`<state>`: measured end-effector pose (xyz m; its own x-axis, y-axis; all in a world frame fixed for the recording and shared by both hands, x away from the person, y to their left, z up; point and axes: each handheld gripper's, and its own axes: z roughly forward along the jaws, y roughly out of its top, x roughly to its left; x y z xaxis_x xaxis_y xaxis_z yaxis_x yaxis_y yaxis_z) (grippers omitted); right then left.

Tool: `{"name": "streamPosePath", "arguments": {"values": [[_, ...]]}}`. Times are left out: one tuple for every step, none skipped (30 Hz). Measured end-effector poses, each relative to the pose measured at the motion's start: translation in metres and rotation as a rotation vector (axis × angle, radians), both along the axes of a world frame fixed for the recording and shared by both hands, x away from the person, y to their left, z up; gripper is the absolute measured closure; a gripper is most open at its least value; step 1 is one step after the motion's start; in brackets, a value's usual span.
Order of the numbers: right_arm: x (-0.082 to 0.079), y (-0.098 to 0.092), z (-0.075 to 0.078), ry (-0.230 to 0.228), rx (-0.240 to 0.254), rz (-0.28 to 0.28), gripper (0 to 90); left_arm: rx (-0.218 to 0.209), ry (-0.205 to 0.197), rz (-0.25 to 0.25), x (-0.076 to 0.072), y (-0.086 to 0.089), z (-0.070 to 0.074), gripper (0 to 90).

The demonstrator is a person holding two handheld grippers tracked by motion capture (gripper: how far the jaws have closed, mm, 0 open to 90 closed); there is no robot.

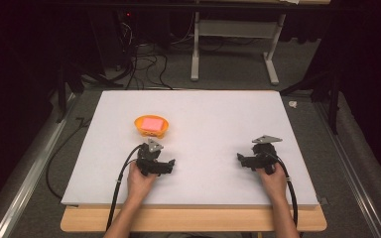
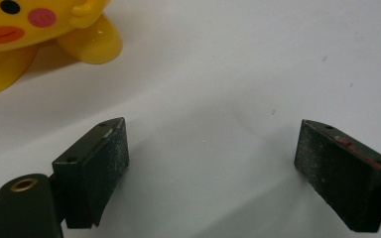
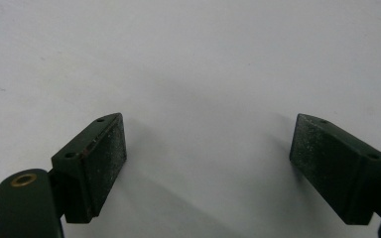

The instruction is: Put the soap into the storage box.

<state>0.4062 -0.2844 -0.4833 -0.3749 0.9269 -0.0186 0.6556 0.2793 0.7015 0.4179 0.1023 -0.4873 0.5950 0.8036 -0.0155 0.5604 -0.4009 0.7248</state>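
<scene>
Resting low on the white table board [image 1: 203,114] | left gripper [image 2: 211,163] wide, nearest the yellow-orange plastic character bowl [image 1: 152,126], likely next target | right gripper [image 3: 208,163] wide, holding nothing, parked well apart.

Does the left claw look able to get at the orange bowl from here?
Probably yes: the left claw sits open just short of the orange bowl, with bare white board between them.

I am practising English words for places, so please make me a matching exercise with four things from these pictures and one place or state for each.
Things:
1. yellow bowl
2. pink block
3. left gripper
4. right gripper

Places or states:
A. open, near the board's right edge
B. lies inside the bowl
C. open, just in front of the bowl
D. stands on the white board, left of the middle

Pairs: 1-D, 2-B, 3-C, 4-A
</scene>
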Motion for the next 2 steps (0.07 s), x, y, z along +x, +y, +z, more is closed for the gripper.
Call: {"name": "streamPosePath", "arguments": {"values": [[0.0,0.0,0.0,0.0,0.001,0.0,15.0,-0.001,-0.001,0.001,0.0,0.0,-0.0001,14.0],[0.0,0.0,0.0,0.0,0.0,0.0,15.0,0.0,0.0,0.0,0.0,0.0001,-0.0001,14.0]]}}
